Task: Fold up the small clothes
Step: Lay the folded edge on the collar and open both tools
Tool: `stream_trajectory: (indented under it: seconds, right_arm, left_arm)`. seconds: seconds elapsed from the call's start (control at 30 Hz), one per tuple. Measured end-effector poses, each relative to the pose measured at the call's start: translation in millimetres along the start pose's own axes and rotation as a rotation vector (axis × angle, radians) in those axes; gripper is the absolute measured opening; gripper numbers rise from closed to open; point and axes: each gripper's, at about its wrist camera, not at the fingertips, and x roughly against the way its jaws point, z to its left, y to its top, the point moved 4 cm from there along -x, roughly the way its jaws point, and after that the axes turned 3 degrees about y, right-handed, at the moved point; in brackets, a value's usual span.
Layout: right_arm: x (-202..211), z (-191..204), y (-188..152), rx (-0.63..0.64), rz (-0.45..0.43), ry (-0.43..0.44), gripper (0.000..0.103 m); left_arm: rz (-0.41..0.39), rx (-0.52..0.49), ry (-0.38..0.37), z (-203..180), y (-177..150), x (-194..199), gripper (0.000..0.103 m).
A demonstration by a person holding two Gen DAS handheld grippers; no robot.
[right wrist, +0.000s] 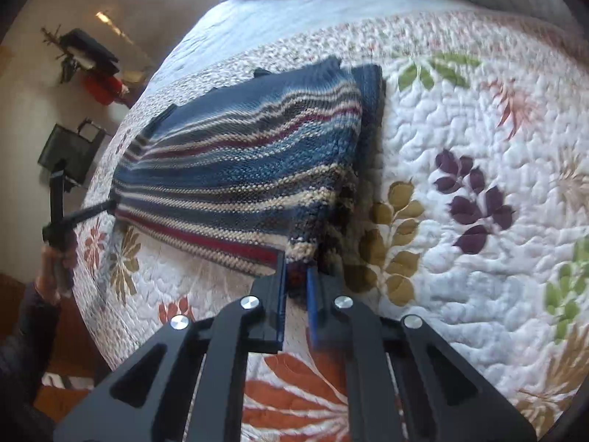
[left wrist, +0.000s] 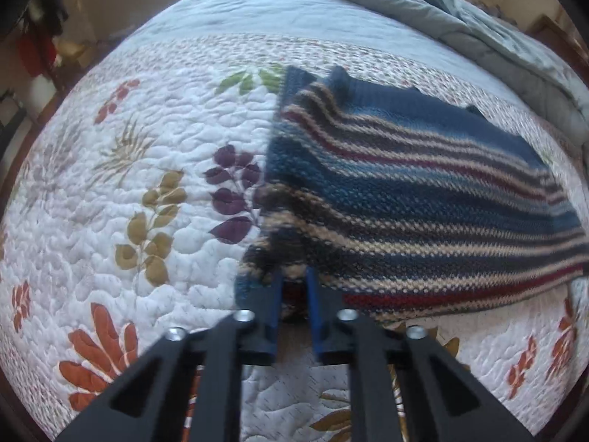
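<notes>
A: Left wrist view first. Where is the sweater?

B: The striped sweater [left wrist: 405, 199] lies on the quilt [left wrist: 129, 169], with the purple leaf print just off its left edge. The left gripper [left wrist: 294, 280] is clamped on the near left corner of the sweater, knit bunched between its blue pads.

A: What lies past it?

B: A grey blanket [left wrist: 423, 3] is heaped beyond the sweater's far edge.

A: And the right wrist view?

B: The sweater [right wrist: 239, 169] is folded double, its near edge raised off the quilt [right wrist: 460, 221]. The right gripper [right wrist: 296, 269] pinches its near right corner. At its left corner the left gripper [right wrist: 112, 204] grips too, with a hand [right wrist: 55, 265] on the handle.
</notes>
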Motion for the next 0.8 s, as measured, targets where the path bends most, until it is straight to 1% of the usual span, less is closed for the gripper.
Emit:
stream_trajectory:
  seconds: [0.07,0.13,0.2,0.23,0.3,0.33,0.37,0.4,0.43,0.47,0.5,0.57,0.6,0.67,0.73,0.8]
  right_arm:
    - [4.1,-3.6,-3.4,0.01,0.002,-0.001,0.008]
    - [-9.4,-14.5,-9.6,-0.005,0.048,-0.045,0.008]
    - [-28.3,-25.2,-18.6,-0.036,0.101,-0.064,0.008]
    - [-34.6,-27.7,-20.5,-0.046,0.101,-0.054,0.008]
    - [-31.3,-25.9,-17.9,-0.052,0.076,-0.039,0.011]
    - [-27.9,-24.7,-17.2,-0.052,0.07,-0.035,0.014]
    - [-23.9,-24.0,-15.9,-0.052,0.059,-0.035,0.027]
    - [-17.5,-21.5,-14.0,-0.051,0.049,-0.025,0.037]
    - [-11.7,-20.3,-12.3,-0.049,0.038,-0.03,0.056]
    - [-7.8,-20.6,-10.8,-0.048,0.028,-0.038,0.062]
    - [-3.2,-19.6,-8.3,-0.046,0.018,-0.048,0.065]
    - [1.9,-19.7,-1.4,-0.059,0.001,-0.042,0.066]
    - [3.2,-22.2,2.9,-0.076,-0.003,-0.037,0.067]
    - [-2.0,-28.0,11.0,-0.126,0.01,-0.02,0.071]
    - [-14.2,-34.2,17.1,-0.164,0.032,-0.005,0.072]
    - [-26.1,-40.7,21.2,-0.191,0.049,-0.002,0.073]
  left_arm:
    - [0.001,0.017,-0.015,4.3,-1.8,0.3,0.011]
    - [0.015,0.011,0.019,8.7,-4.8,-9.0,0.011]
    - [0.022,0.009,0.023,11.4,-8.5,-17.4,0.011]
    - [0.017,0.009,0.018,11.8,-9.0,-17.2,0.011]
    - [0.01,0.003,-0.003,10.6,-9.6,-12.9,0.013]
    - [0.008,0.001,-0.027,9.8,-10.2,-8.1,0.018]
    - [0.003,-0.002,-0.045,9.5,-10.3,-3.7,0.029]
    - [-0.002,-0.007,-0.065,9.6,-10.1,1.0,0.036]
    - [-0.014,-0.008,-0.09,10.5,-9.3,7.2,0.051]
    - [-0.031,-0.006,-0.109,11.9,-7.4,13.2,0.065]
    - [-0.043,-0.003,-0.115,12.8,-5.6,16.7,0.07]
    - [-0.059,-0.001,-0.111,14.9,3.8,20.1,0.079]
    - [-0.051,0.003,-0.104,15.6,8.4,18.0,0.08]
    - [-0.007,0.02,-0.129,15.6,19.9,5.6,0.081]
    - [0.039,0.048,-0.136,16.5,27.5,-9.2,0.081]
    - [0.079,0.066,-0.171,13.6,30.9,-22.5,0.081]
